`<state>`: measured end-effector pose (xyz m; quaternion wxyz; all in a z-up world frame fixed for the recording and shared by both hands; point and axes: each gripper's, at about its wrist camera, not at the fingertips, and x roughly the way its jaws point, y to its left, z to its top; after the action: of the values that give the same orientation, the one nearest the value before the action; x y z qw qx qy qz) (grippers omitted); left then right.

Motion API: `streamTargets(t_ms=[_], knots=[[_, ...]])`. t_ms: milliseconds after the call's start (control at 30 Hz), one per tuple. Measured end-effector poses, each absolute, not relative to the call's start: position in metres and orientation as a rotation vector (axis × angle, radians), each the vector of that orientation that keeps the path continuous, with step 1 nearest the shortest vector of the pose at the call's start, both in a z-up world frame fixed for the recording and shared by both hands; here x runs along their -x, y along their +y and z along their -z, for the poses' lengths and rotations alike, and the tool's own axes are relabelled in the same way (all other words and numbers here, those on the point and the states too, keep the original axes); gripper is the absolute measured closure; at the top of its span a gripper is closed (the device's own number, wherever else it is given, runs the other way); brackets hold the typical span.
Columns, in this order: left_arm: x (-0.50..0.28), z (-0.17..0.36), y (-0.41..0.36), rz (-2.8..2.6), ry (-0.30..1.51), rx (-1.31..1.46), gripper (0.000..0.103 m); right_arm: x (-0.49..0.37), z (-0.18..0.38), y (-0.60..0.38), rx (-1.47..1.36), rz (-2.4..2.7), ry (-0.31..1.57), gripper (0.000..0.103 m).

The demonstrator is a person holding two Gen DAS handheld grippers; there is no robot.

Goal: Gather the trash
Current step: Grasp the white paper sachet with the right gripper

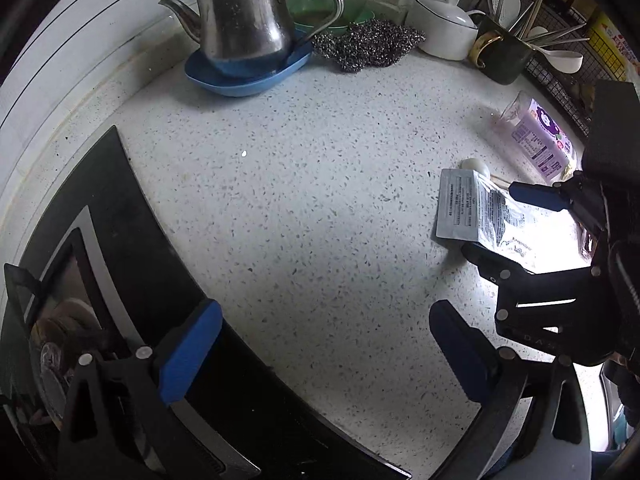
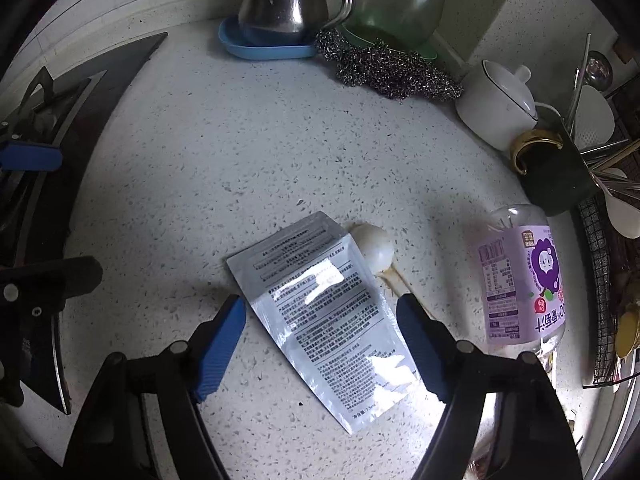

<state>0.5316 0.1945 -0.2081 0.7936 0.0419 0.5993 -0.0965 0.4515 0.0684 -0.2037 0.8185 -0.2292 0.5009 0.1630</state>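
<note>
Left tongs [image 1: 320, 356] open above speckled counter [image 1: 304, 184]; right tongs [image 1: 500, 224] straddle silver sachet [image 1: 476, 212].

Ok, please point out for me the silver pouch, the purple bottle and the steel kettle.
silver pouch [image 2: 328, 320]: right wrist view, middle of its printed face.
purple bottle [image 2: 520, 280]: right wrist view, on the purple label.
steel kettle [image 1: 244, 20]: left wrist view, on the front of its body.

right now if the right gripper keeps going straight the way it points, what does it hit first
Most likely the silver foil packet lying flat on the speckled counter. The right gripper points down at it with its jaws open on either side and not touching it. Exact depth is unclear.
</note>
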Motion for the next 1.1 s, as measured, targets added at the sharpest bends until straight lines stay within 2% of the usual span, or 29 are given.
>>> streamTargets(t_ms=[100, 167, 200, 233, 267, 567, 967, 1100], knots=[[-0.531, 0.209, 0.194, 0.221, 1.291, -0.097, 0.0, -0.454, 0.202, 0.067, 0.443, -0.367, 1.075, 0.043], [-0.53, 0.208, 0.195, 0.228, 1.293, -0.09, 0.0, -0.453, 0.2, 0.067, 0.428, -0.377, 1.077, 0.06], [-0.528, 0.208, 0.196, 0.229, 1.295, -0.087, 0.0, -0.452, 0.199, 0.068, 0.431, -0.385, 1.074, 0.065], [-0.527, 0.208, 0.197, 0.228, 1.296, -0.087, 0.0, -0.452, 0.199, 0.068, 0.425, -0.395, 1.078, 0.083], [-0.526, 0.207, 0.197, 0.228, 1.297, -0.088, 0.0, -0.451, 0.198, 0.068, 0.42, -0.392, 1.08, 0.092], [-0.525, 0.192, 0.189, 0.293, 1.277, -0.088, 0.0, -0.441, 0.179, 0.049, 0.307, -0.383, 1.075, 0.101], [-0.547, 0.165, 0.139, 0.432, 1.24, -0.172, 0.0, -0.401, 0.119, -0.009, 0.152, -0.283, 1.019, 0.103], [-0.564, 0.164, 0.122, 0.485, 1.24, -0.187, 0.0, -0.399, 0.115, -0.029, 0.079, -0.227, 1.032, 0.103]])
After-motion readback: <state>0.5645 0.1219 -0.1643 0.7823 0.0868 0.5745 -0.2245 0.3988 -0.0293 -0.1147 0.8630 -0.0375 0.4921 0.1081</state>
